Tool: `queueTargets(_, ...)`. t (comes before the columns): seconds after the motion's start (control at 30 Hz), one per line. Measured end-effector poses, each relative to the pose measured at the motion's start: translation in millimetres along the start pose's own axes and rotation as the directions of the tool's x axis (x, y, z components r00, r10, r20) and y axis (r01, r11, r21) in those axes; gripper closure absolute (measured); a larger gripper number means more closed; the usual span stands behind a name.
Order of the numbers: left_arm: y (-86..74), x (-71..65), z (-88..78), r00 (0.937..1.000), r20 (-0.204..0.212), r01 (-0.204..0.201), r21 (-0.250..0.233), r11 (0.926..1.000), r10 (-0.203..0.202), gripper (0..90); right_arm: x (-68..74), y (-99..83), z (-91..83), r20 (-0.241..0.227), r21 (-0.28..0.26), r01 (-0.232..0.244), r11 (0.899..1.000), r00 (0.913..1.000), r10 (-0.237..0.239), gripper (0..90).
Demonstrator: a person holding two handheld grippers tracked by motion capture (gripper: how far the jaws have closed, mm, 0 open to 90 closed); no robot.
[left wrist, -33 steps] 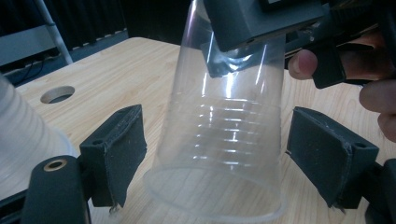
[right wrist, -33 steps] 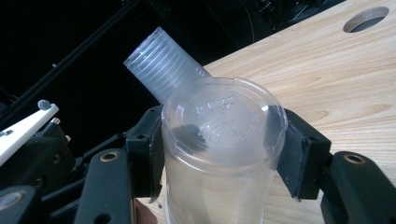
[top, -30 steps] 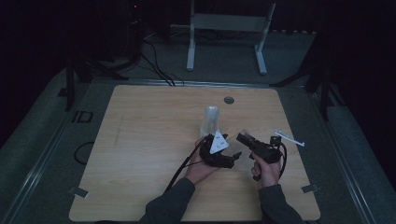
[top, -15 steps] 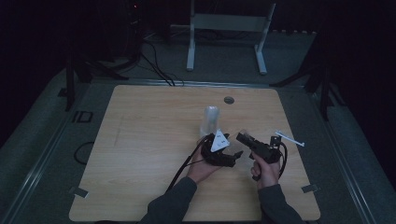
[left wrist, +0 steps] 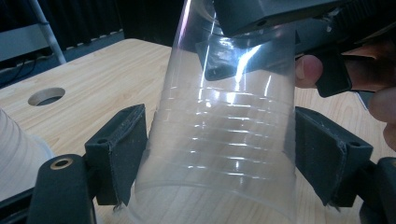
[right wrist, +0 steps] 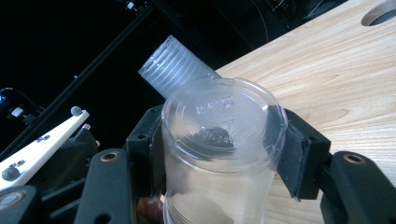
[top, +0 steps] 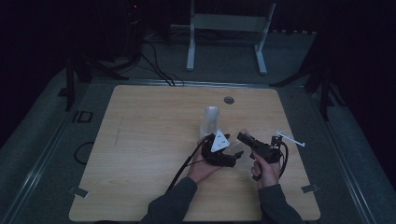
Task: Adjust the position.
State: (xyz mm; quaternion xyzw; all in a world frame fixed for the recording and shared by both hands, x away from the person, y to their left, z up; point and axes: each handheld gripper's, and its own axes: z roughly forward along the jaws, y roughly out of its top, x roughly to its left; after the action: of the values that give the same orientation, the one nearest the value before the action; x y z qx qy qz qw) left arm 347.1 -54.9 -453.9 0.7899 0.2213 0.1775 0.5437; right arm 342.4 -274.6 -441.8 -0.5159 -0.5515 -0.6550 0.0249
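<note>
On the counter point(top: 140, 154), toward its right half and nearer the front edge, two hands bring their tools together around one clear plastic cup point(left wrist: 224, 140). The right hand-held gripper point(top: 247, 140) is clamped on the cup near its closed base: in the right gripper view the black pads press on both sides of the cup point(right wrist: 219, 154), whose embossed bottom faces the camera. The left hand-held gripper point(top: 223, 148), with a grey three-cornered plate on top, has its jaws set either side of the same cup lower down its ribbed wall. They have just been closing with the cup between them; in the left gripper view the left pad point(left wrist: 126, 149) lies against the wall and the right pad point(left wrist: 322, 154) sits at its edge, though I cannot tell whether they press. The cup is tilted, its open mouth low by the counter.

A stack of cups point(top: 210, 122) stands upright just behind the grippers, near the counter's middle. A round hole point(top: 229, 100) sits by the back edge. A small white part point(top: 289, 138) lies near the right edge.
</note>
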Motion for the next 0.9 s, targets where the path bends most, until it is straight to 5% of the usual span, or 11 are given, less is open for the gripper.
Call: queueTargets(0.9, -0.2, -2.5, 0.2, 1.0, 0.002, -0.003, -0.004, 1.0, 0.003, 28.4, -5.0, 0.0, -2.5, -0.02, -0.002, -0.029, 1.0, 0.9994, 0.029, 37.0)
